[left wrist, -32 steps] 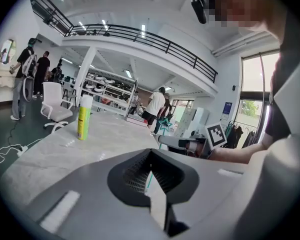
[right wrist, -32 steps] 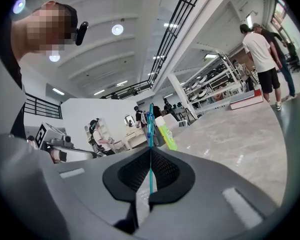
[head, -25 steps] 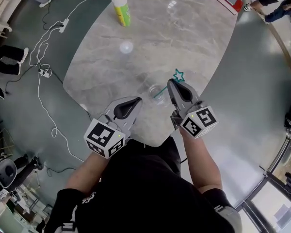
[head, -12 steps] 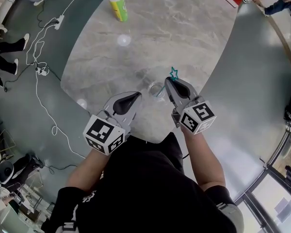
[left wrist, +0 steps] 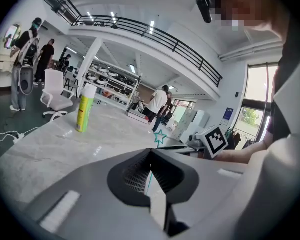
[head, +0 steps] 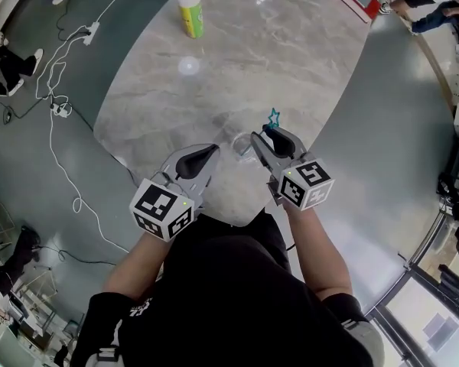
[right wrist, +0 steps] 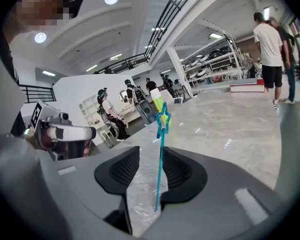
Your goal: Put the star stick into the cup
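Note:
The star stick (head: pixel 274 118), a thin teal rod with a star on top, stands upright between the jaws of my right gripper (head: pixel 262 136). Those jaws are opening. In the right gripper view the star stick (right wrist: pixel 161 154) sits close to the right-hand finger (right wrist: pixel 185 171), with a clear gap on its other side. Its lower end reaches down into the clear plastic cup (right wrist: pixel 142 189) under the right gripper (right wrist: pixel 151 159). The cup (head: pixel 242 145) stands on the marble table near its front edge. My left gripper (head: pixel 206 153) hangs just left of the cup, shut and holding nothing. The left gripper view shows the star (left wrist: pixel 160 137) beyond the left gripper (left wrist: pixel 151 156).
A yellow-green spray bottle (head: pixel 189 10) stands at the far side of the marble table (head: pixel 291 60). Cables and a power strip (head: pixel 61 105) lie on the floor to the left. People stand beyond the table (right wrist: pixel 270 49). The table's front edge runs right under my grippers.
The right gripper's jaws have gone from shut on the star stick to apart. The gripper shifted slightly left over the cup. The left gripper has hardly moved.

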A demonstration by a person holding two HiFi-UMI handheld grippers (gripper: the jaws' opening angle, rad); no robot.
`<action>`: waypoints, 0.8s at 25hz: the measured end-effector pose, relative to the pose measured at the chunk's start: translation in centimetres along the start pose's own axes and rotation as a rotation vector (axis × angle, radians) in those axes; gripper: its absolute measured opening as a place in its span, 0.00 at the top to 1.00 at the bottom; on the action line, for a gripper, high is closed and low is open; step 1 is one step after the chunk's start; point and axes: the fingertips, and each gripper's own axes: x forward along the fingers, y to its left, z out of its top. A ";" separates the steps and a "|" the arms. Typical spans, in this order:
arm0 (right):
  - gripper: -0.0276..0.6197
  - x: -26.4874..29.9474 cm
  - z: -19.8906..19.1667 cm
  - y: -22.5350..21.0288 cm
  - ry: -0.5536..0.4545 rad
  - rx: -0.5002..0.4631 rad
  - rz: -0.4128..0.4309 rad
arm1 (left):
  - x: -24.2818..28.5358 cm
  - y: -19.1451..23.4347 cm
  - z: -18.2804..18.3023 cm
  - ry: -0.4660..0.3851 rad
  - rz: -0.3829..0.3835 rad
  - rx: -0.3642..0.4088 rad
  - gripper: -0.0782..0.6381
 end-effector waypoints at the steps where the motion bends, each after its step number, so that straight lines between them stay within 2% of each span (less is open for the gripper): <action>1: 0.70 -0.1 0.0 0.0 0.012 0.006 -0.004 | 0.0 0.0 0.1 -0.001 -0.002 -0.003 0.89; 11: 0.61 -1.5 -1.4 -0.5 0.082 0.043 -0.012 | 0.1 0.3 1.8 -0.060 0.019 -0.021 0.89; 20: 0.60 -4.6 -0.1 0.0 0.051 0.045 -0.044 | -1.6 -0.4 3.6 -0.106 0.019 -0.005 0.89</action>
